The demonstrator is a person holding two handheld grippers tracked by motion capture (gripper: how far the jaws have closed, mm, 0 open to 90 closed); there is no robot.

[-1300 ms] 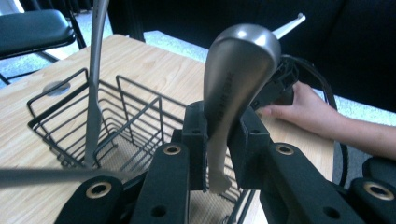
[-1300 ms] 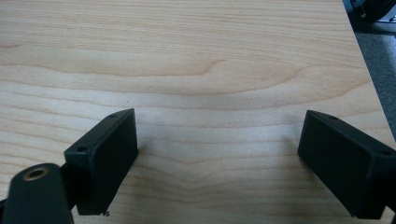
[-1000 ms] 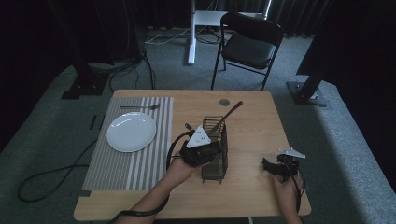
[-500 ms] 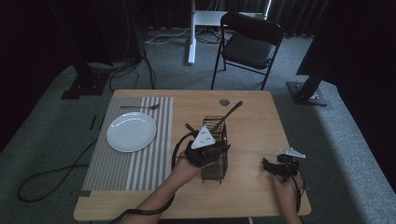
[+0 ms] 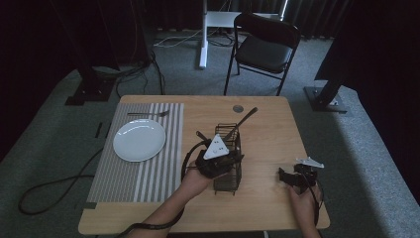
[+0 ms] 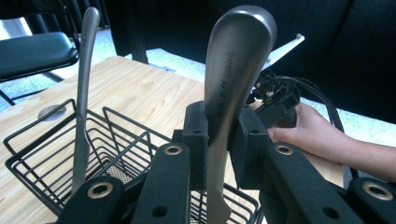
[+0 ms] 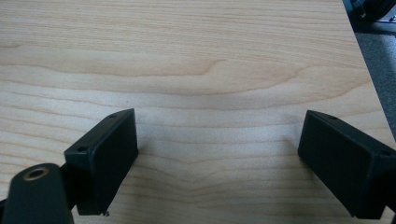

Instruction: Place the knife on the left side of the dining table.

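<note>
A black wire cutlery basket (image 5: 229,171) stands mid-table. My left gripper (image 5: 232,159) sits over its near-left side, shut on the broad silver handle of a utensil (image 6: 236,60) that stands upright in the basket (image 6: 42,154); its lower end is hidden. In the left gripper view the pads (image 6: 196,135) press both sides of that handle. A second utensil (image 6: 84,93) leans in the basket's far corner, its handle (image 5: 245,119) sticking out. My right gripper (image 5: 283,176) rests low over bare wood at the table's right, open (image 7: 217,154), nothing between its jaws.
A white plate (image 5: 139,140) and a fork (image 5: 148,114) lie on a striped placemat (image 5: 129,183) at the left. A round grommet (image 5: 238,108) is set into the table's far side. A black folding chair (image 5: 265,49) stands behind the table. The right table edge (image 5: 317,198) is close to my right hand.
</note>
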